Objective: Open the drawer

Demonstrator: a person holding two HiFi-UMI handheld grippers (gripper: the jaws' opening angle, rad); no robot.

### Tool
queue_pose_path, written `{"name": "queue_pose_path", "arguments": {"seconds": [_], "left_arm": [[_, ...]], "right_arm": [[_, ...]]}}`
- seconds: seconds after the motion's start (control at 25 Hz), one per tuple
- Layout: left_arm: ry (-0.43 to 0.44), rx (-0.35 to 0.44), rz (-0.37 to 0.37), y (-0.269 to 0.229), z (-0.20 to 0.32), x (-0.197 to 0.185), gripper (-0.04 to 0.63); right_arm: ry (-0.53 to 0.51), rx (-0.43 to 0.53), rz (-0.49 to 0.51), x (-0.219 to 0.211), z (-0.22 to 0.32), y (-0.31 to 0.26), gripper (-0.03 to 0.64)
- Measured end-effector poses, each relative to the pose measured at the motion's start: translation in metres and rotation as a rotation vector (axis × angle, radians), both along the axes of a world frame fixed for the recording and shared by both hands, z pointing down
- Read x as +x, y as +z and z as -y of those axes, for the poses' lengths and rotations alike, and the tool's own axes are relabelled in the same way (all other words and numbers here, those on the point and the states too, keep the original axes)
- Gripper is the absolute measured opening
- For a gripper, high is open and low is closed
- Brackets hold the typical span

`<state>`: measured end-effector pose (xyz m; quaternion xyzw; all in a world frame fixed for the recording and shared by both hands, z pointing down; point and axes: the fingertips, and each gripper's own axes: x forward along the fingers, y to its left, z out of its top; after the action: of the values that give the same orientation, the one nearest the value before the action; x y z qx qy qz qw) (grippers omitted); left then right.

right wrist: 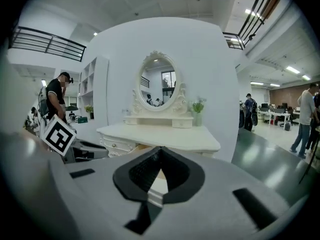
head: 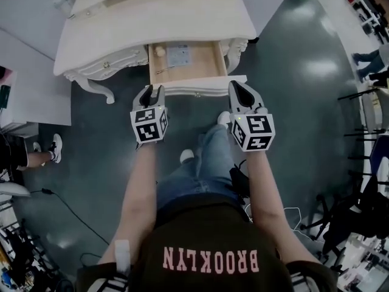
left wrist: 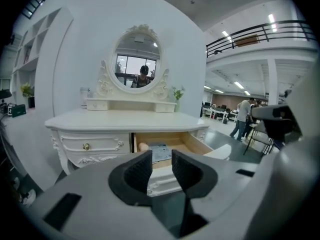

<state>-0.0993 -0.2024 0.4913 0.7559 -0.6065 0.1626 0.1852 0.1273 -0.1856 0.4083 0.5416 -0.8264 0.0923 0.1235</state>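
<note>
Left gripper (head: 154,89) fingers narrowly apart, right gripper (head: 236,85) fingers together, open drawer (head: 202,63), cream dressing table (head: 164,23), glossy grey floor (head: 292,72)

Items (head: 177,56) in drawer (head: 217,58) indistinct

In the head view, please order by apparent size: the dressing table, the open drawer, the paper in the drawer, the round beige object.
Largest to smallest:
1. dressing table
2. open drawer
3. paper
4. round beige object, clearly the smallest
</note>
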Motion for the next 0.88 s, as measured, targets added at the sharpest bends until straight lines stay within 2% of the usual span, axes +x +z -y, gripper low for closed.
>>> {"name": "queue_pose_path", "arguments": {"seconds": [0.28, 0.4, 0.6, 0.88], "left_arm": [[0.055, 0.138, 0.042, -0.058, -0.006, 0.001, 0.103], [0.05, 0.194, 0.027, -0.086, -0.005, -0.004, 0.086], [0.024, 0.281, -0.021, -0.132, 0.002, -0.013, 0.026], [0.118, 0.345, 0.027, -0.183, 0.011, -0.001, 0.006]], "right_arm": [[0.007, 0.07, 0.038, -0.006, 0.0, -0.04, -0.003], [0.02, 0.1, 0.046, -0.005, -0.001, -0.057, -0.003], [0.019, 0.156, 0.004, -0.005, -0.002, -0.08, -0.003], [0.011, 0.236, -0.023, -0.007, 0.004, -0.115, -0.003]]}}
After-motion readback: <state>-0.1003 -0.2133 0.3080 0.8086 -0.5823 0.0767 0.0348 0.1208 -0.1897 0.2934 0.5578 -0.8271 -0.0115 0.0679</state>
